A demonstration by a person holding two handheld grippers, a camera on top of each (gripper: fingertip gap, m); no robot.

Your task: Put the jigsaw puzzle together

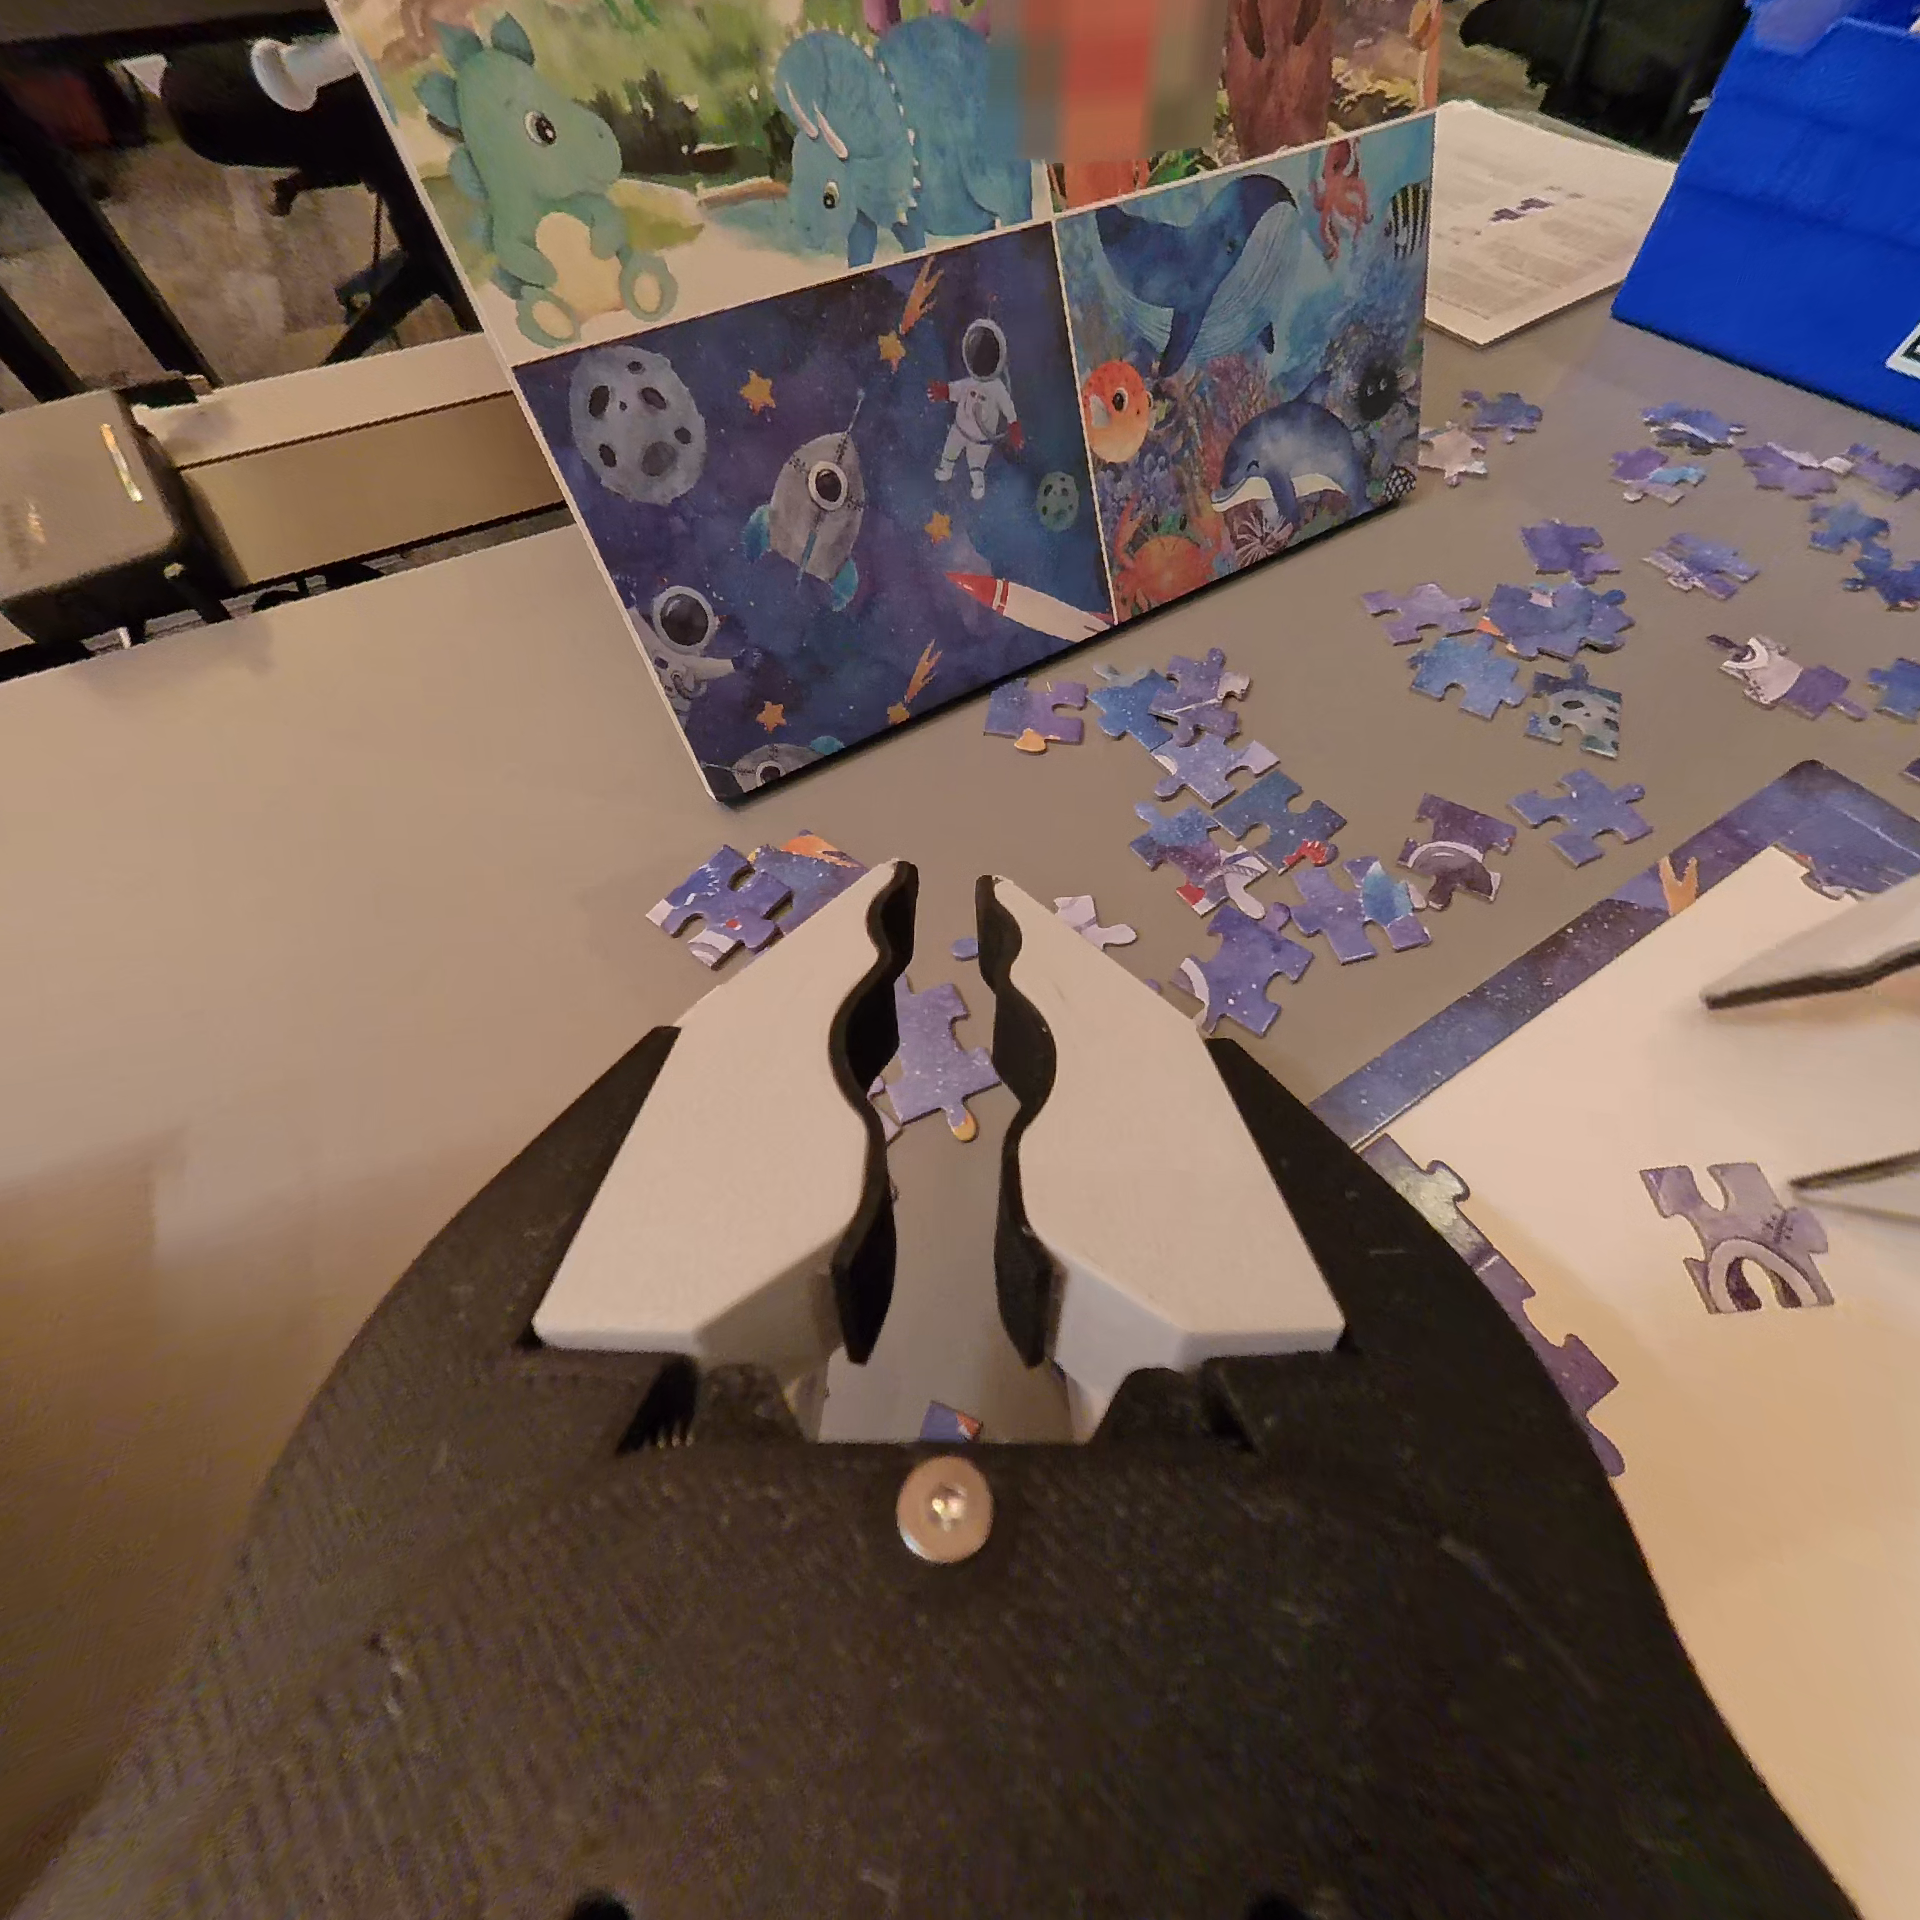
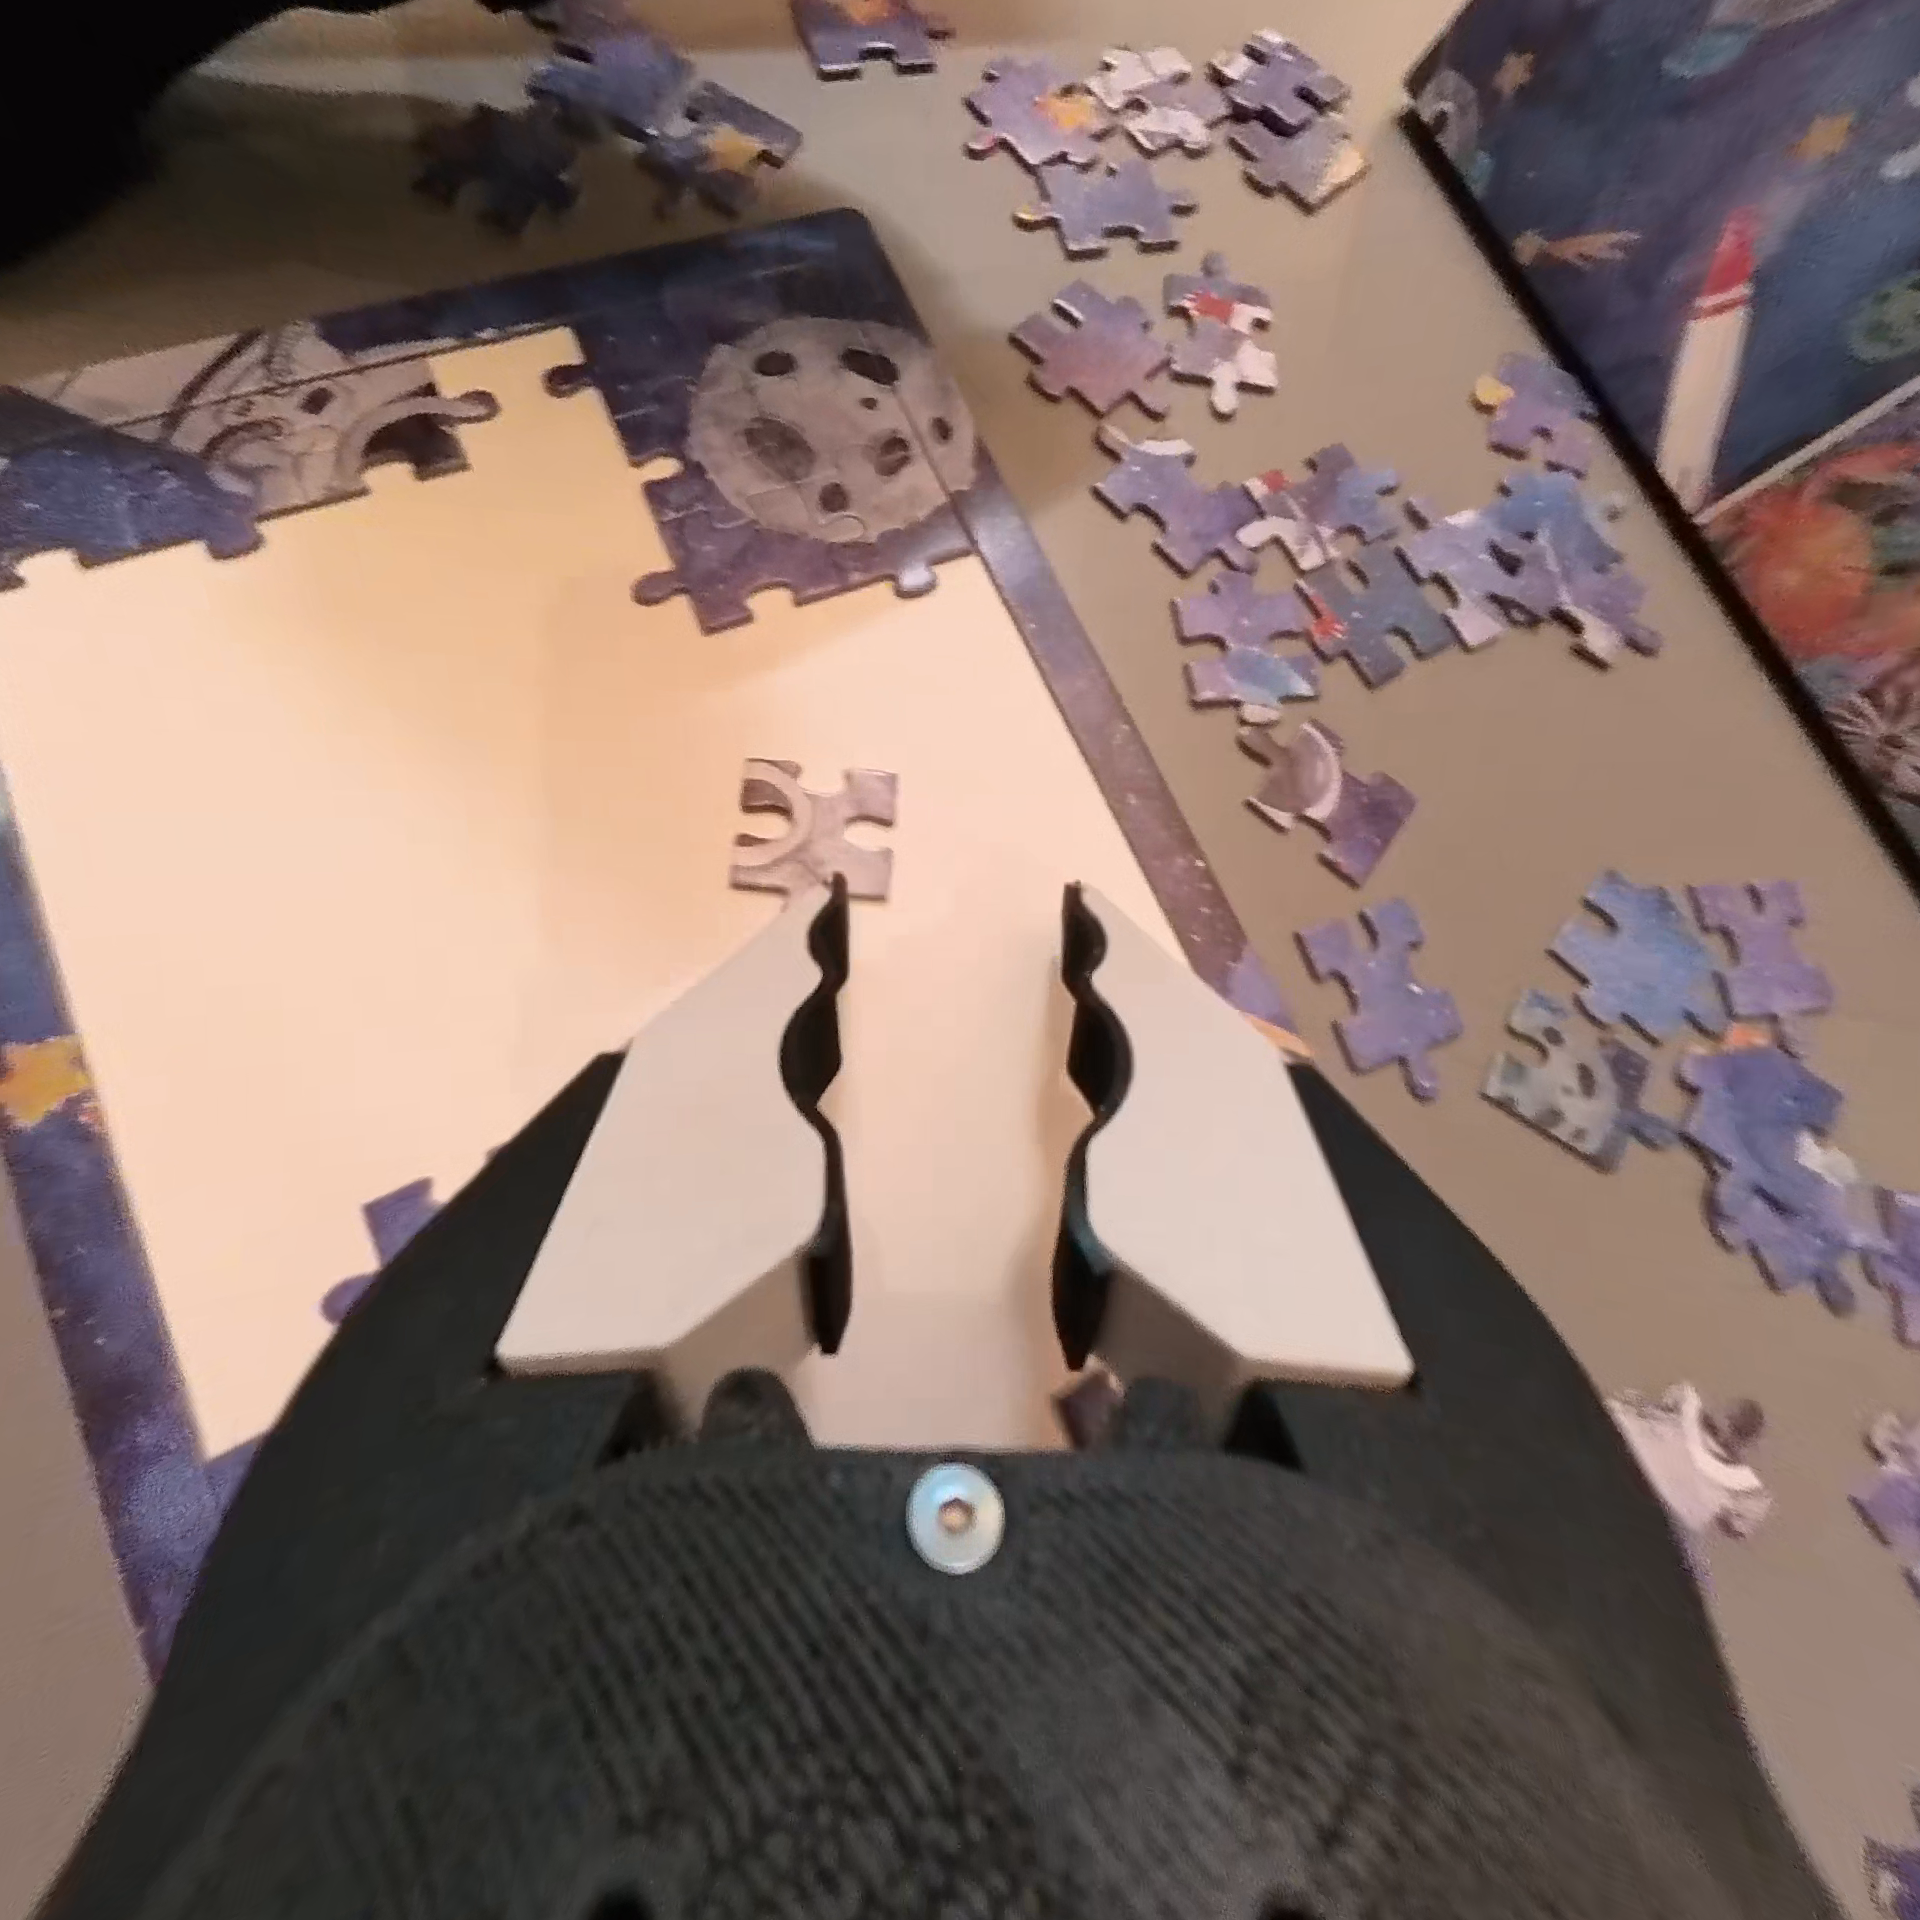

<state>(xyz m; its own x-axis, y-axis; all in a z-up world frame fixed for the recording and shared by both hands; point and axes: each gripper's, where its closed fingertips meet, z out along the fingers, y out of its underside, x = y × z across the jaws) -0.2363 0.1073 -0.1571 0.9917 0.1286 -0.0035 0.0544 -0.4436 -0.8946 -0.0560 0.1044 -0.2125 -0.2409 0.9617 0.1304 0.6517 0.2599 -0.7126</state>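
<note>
My left gripper (image 1: 948, 883) hovers low over the grey table with its jaws a narrow gap apart and nothing between them. A purple puzzle piece (image 1: 935, 1049) lies flat on the table under the gap. My right gripper (image 2: 951, 894) is open and empty above the cream puzzle board (image 2: 416, 831). A grey-and-purple piece (image 2: 816, 831) lies loose on the board just past its left fingertip (image 2: 836, 904). The same piece (image 1: 1745, 1236) and the right gripper's fingers (image 1: 1818, 966) show in the left wrist view. A moon section (image 2: 821, 436) is assembled at the board's far corner.
Several loose purple pieces (image 1: 1247, 810) are scattered on the table (image 1: 312, 883) between the board and an upright puzzle box (image 1: 883, 499) with space and sea pictures. A blue bin (image 1: 1787, 208) and a paper sheet (image 1: 1527, 218) sit at the far right. There is about 20 cm between the tips of the two grippers.
</note>
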